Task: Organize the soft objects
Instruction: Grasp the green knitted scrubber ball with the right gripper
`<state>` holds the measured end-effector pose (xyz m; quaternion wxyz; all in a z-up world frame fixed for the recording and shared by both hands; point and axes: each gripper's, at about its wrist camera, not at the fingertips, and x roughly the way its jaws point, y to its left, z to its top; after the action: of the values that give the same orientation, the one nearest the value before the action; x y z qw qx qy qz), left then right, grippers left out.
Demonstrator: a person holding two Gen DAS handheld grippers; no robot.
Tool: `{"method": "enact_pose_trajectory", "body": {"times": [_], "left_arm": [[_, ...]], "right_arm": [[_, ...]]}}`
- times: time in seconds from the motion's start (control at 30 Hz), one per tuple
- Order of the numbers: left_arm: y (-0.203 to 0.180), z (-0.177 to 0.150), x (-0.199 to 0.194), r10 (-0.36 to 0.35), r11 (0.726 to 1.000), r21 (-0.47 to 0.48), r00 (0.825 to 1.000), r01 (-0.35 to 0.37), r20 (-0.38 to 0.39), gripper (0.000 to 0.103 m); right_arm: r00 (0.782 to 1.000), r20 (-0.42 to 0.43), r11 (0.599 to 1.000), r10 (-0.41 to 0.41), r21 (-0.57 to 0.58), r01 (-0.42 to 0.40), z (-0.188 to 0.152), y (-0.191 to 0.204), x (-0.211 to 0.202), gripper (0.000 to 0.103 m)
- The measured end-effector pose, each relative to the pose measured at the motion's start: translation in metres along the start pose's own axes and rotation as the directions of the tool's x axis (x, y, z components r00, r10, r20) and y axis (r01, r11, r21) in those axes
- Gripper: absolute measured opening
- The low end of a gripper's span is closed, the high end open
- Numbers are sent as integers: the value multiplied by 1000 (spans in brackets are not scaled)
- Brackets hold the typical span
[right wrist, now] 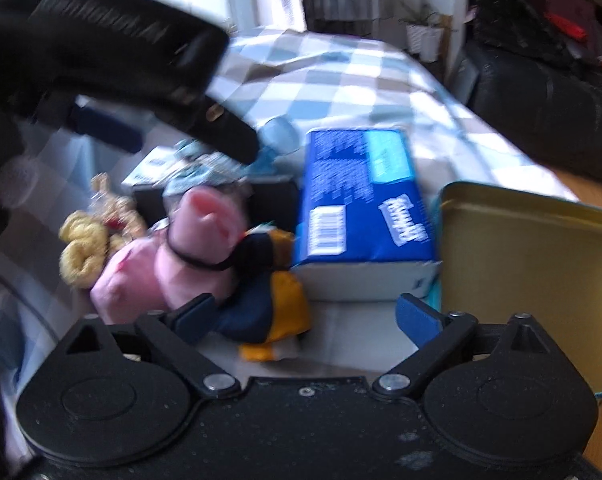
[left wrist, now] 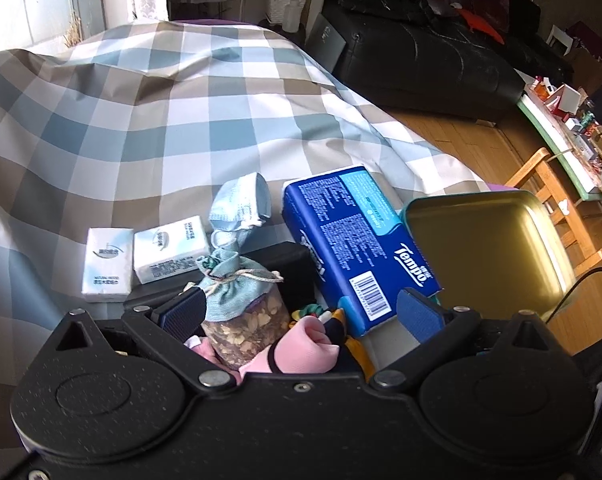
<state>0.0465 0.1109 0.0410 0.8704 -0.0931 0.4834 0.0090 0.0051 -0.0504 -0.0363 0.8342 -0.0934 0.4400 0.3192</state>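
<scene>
My left gripper (left wrist: 301,308) is open above a pile of soft things: a sachet bag (left wrist: 241,312) with a light blue cloth top lies against its left finger, with pink rolled socks (left wrist: 301,350) and a navy-and-yellow sock (left wrist: 353,344) below. A blue Tempo tissue pack (left wrist: 353,240) lies by its right finger. My right gripper (right wrist: 301,316) is open over the navy-and-yellow sock (right wrist: 269,300), with the pink socks (right wrist: 189,248) at its left finger and the Tempo pack (right wrist: 361,200) ahead. The left gripper's black body (right wrist: 121,60) crosses the upper left of the blurred right wrist view.
A gold tin tray (left wrist: 489,248) with a teal rim stands at the right, also in the right wrist view (right wrist: 529,256). Two small white tissue packs (left wrist: 141,256), a blue face mask (left wrist: 241,204) and a black box (left wrist: 289,268) lie on the checked cloth (left wrist: 161,120). Yellow rings (right wrist: 81,248) lie at the left.
</scene>
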Motion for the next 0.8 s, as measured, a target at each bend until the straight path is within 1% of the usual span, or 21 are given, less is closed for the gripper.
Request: {"method": "enact_pose_trajectory", "body": {"times": [0.07, 0.1, 0.2, 0.27, 0.37, 0.5, 0.63, 0.7, 0.8], "left_arm": [[0, -1, 0, 26, 1000, 9, 1000, -26, -1, 98], [1, -1, 0, 25, 1000, 6, 1000, -25, -5, 98], [4, -1, 2, -11, 1000, -12, 999, 11, -38, 98], [3, -1, 2, -25, 1000, -13, 999, 25, -40, 98], [1, -3, 4, -23, 1000, -4, 999, 23, -48, 98], [-3, -6, 9, -17, 1000, 6, 998, 18, -64, 98], [-2, -9, 13, -9, 1000, 2, 997, 9, -76, 98], [-1, -10, 15, -4, 1000, -1, 997, 4, -82, 98], [-2, -14, 19, 6, 1000, -2, 996, -6, -92, 98]], "right_arm": [[999, -15, 998, 51, -36, -51, -8, 10, 0, 93], [997, -15, 996, 71, -58, -72, -13, 16, -2, 93], [989, -21, 981, 147, -125, -148, -26, 37, -7, 93], [985, -30, 971, 172, -164, -174, -32, 51, -6, 94], [982, -74, 965, 175, -184, -186, -41, 67, 4, 94], [965, -150, 966, 214, -115, -232, -45, 73, 23, 94], [965, -176, 965, 195, -139, -220, -52, 81, 32, 92], [963, -185, 965, 197, -139, -224, -55, 83, 36, 89], [966, -171, 962, 196, -159, -224, -57, 85, 35, 78]]}}
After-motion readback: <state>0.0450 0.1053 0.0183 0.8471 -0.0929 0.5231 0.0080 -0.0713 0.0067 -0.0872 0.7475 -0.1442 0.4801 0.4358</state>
